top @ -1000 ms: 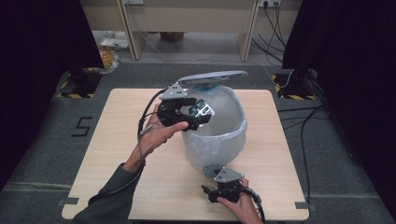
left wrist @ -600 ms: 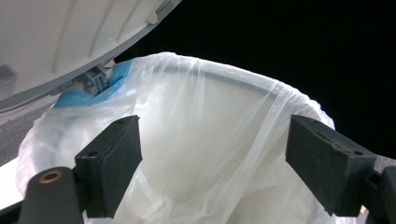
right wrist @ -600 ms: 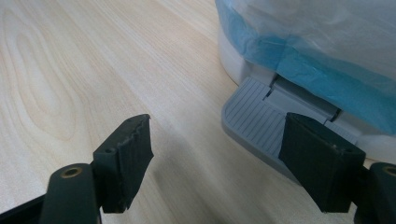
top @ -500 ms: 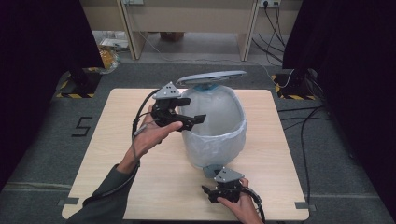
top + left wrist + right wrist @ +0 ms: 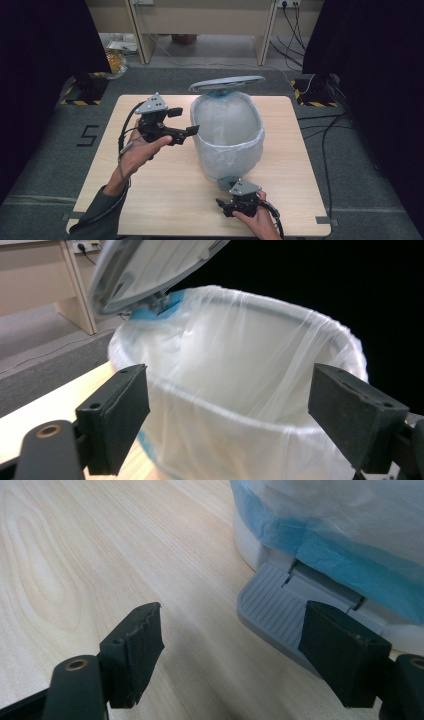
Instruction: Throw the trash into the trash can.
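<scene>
Beside the lined bin (image 5: 227,135), left tongs (image 5: 184,122) wide, empty.

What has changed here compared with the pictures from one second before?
The left gripper drew back leftward off the bag-lined bin's rim, its jaws opening with nothing between them. The right gripper stayed at the pedal, and the lid stayed up.

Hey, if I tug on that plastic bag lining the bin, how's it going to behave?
The bag liner looks thin and wrinkled, so it would probably be floppy and stretch or slip off the rim rather than lift the bin. It is likely light and slippery. The open lid might wobble if the bin shifts.
</scene>
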`<state>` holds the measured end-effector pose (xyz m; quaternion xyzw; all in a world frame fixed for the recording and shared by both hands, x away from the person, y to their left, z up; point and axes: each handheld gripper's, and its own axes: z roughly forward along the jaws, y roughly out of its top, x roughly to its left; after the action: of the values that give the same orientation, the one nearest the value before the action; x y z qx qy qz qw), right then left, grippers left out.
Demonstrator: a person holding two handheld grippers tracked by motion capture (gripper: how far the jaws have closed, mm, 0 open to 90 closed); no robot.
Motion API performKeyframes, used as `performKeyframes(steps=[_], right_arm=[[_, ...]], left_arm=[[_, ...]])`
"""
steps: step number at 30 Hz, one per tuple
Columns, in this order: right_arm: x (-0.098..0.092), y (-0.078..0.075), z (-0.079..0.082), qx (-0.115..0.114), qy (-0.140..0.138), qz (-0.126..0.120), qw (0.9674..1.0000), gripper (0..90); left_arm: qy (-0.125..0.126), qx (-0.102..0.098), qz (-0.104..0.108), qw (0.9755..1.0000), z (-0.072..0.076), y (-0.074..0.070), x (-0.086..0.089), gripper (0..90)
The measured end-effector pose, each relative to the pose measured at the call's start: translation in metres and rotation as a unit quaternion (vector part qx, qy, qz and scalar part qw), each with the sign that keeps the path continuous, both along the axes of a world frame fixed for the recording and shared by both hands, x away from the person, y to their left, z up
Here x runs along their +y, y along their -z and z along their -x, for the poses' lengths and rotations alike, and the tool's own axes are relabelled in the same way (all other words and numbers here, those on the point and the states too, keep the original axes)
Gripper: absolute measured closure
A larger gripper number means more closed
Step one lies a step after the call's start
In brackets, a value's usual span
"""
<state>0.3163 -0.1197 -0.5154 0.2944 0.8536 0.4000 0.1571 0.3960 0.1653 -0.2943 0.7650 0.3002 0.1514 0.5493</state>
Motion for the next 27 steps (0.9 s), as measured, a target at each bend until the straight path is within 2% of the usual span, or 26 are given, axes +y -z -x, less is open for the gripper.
performKeyframes(steps=[4, 12, 19, 24, 27], right_arm=[[0.000, 0.000, 0.000, 0.000, 0.000, -0.001, 1.0000, 24.8], [0.000, 0.000, 0.000, 0.000, 0.001, -0.001, 1.0000, 24.8], [0.000, 0.000, 0.000, 0.000, 0.001, -0.001, 1.0000, 24.8], [0.000, 0.000, 0.000, -0.002, 0.000, 0.000, 1.0000, 24.8], [0.000, 0.000, 0.000, -0.001, 0.001, 0.000, 1.0000, 24.7]], left_arm=[[-0.009, 0.005, 0.005, 0.9999, 0.005, 0.010, 0.013, 16.0], [-0.029, 0.010, 0.005, 0.9995, 0.007, 0.024, 0.026, 16.2], [-0.053, 0.018, 0.009, 0.9984, 0.007, 0.043, 0.043, 16.1], [-0.060, 0.014, 0.007, 0.9981, 0.010, 0.052, 0.050, 16.2], [-0.069, 0.014, 0.003, 0.9975, 0.013, 0.065, 0.056, 16.1]])
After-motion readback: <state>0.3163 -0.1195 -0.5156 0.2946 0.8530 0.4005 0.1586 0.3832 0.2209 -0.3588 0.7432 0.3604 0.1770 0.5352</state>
